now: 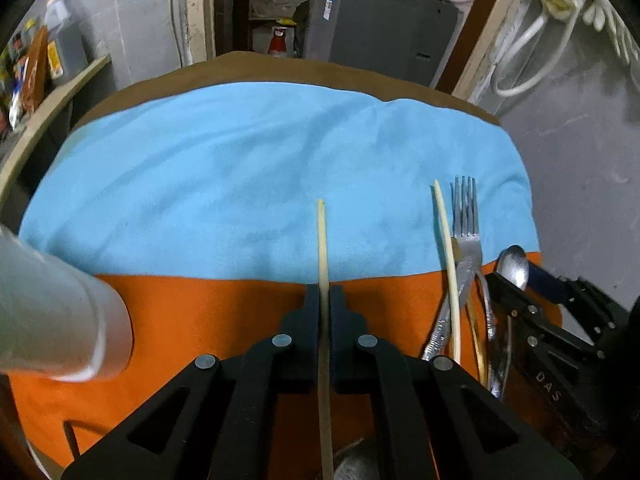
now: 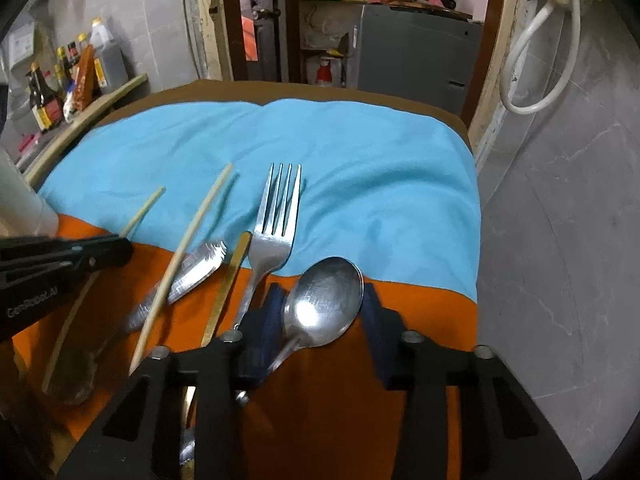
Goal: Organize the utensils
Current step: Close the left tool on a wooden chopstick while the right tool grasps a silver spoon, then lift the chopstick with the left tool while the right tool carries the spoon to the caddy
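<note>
We've got one chopstick [image 1: 323, 256] pinched in the left gripper [image 1: 325, 296], lifted clear of the utensil pile. The right gripper [image 2: 320, 300] has its jaws wide around the spoon [image 2: 322, 300], ready to grab.

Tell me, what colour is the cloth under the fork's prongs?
Light blue cloth under the fork, clearest in the right wrist view.

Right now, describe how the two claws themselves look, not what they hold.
The left claw is matte black plastic: two blocky fingers on slotted linkage arms with round silver pins, white lettering on its side. The right claw has the same black frame and pins, but dark blue finger pads. No cables or sleeves show.
</note>
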The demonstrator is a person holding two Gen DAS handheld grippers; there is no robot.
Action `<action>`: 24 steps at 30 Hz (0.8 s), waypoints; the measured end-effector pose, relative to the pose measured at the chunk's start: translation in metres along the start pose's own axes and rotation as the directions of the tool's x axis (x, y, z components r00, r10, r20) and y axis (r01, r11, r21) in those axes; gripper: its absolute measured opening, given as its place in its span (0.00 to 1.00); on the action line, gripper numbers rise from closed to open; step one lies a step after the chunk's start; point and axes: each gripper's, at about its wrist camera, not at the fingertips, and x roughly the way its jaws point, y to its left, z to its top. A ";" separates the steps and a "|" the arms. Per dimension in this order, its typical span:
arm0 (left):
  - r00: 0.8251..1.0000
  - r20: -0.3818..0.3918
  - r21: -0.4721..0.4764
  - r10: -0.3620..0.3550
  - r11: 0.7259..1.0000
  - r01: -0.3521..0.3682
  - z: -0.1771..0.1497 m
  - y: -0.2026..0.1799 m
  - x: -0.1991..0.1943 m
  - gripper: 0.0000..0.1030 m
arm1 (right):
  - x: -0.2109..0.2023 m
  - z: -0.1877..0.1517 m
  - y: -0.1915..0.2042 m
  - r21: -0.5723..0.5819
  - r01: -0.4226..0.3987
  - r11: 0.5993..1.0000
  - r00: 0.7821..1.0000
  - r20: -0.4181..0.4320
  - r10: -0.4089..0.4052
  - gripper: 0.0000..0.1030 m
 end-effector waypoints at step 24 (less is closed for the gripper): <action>0.975 0.156 0.003 -0.158 0.987 0.159 -0.033 0.013 -0.051 0.02 | -0.042 -0.008 -0.016 0.043 -0.268 0.962 0.948 0.186 0.256 0.30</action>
